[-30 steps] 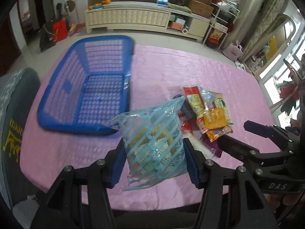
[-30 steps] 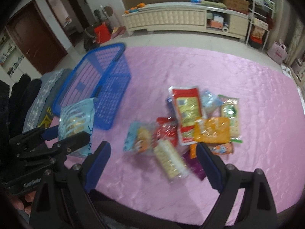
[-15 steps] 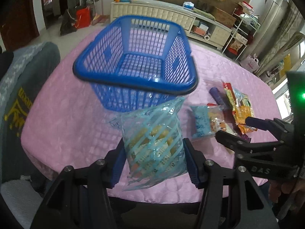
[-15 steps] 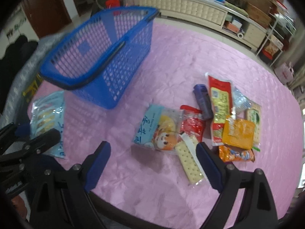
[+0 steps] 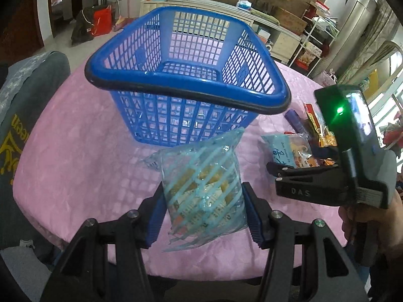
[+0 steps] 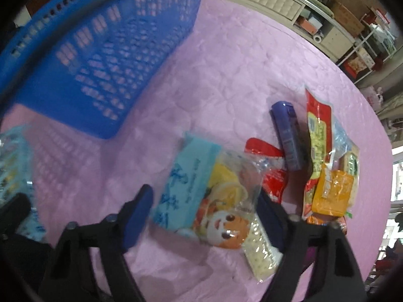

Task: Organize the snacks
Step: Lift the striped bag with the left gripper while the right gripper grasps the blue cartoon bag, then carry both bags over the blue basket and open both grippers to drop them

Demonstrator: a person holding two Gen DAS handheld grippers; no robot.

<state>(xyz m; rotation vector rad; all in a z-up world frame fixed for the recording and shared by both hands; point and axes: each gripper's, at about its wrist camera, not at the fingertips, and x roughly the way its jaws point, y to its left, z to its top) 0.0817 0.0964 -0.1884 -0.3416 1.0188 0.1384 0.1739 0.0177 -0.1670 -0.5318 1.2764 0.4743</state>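
My left gripper (image 5: 204, 211) is shut on a light blue striped snack bag (image 5: 201, 183) and holds it just in front of the empty blue basket (image 5: 186, 93) on the pink tablecloth. My right gripper (image 6: 205, 214) is open, its fingers on either side of a light blue cartoon snack bag (image 6: 201, 196); it also shows in the left wrist view (image 5: 289, 173). A pile of snacks lies to the right: a purple tube (image 6: 287, 138), a red and yellow packet (image 6: 318, 136), an orange packet (image 6: 332, 191) and a cracker pack (image 6: 262, 251). The basket's side fills the right wrist view's upper left (image 6: 100, 50).
The round table's edge (image 5: 176, 274) is close below my left gripper. A grey chair back (image 5: 27, 95) stands at the left. A long cream cabinet (image 5: 214, 10) and shelves stand beyond the table.
My left gripper has carried the striped bag closer to the basket's near wall. My right gripper has dropped toward the pile and now straddles the cartoon bag.
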